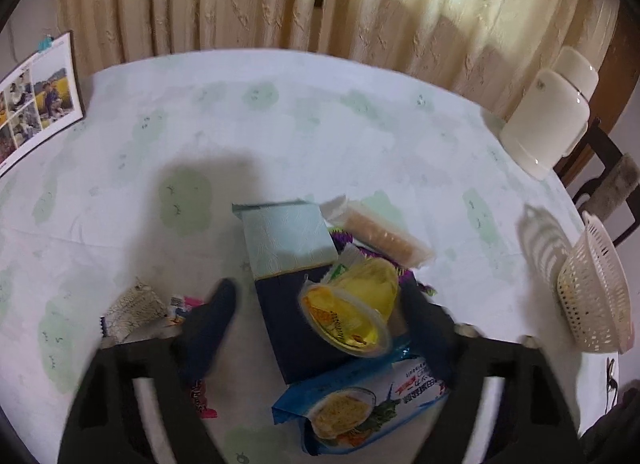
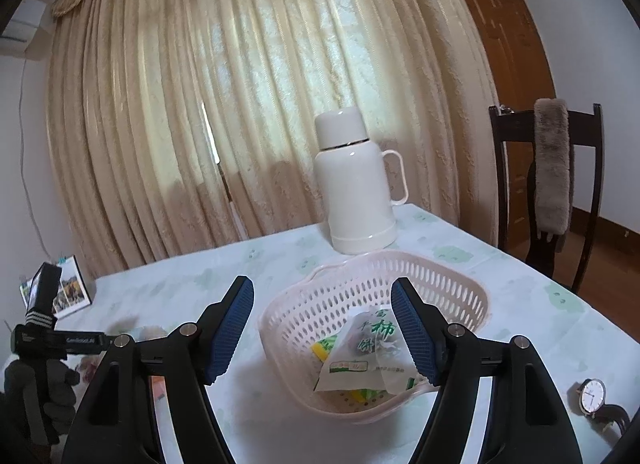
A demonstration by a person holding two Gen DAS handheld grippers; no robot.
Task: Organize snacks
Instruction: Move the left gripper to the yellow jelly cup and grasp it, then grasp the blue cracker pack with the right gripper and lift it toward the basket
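In the left wrist view my left gripper point(image 1: 320, 304) is open above a heap of snacks: a yellow jelly cup point(image 1: 352, 308) on its side, a dark and pale blue box point(image 1: 292, 260), a blue noodle packet point(image 1: 352, 408) and a clear sleeve of crackers point(image 1: 380, 232). The cup lies between the fingers, not gripped. The pale pink basket point(image 1: 592, 292) is at the right. In the right wrist view my right gripper point(image 2: 322, 332) is open and empty over the basket point(image 2: 448, 284), which holds a white and green snack packet point(image 2: 364, 356).
A white thermos point(image 2: 356, 192) stands at the table's far edge. A photo calendar point(image 1: 36, 100) stands at the far left. A wristwatch point(image 2: 592, 396) lies at the right. A dark chair point(image 2: 548, 184) stands beyond the table. More wrappers point(image 1: 136, 308) lie left of the heap.
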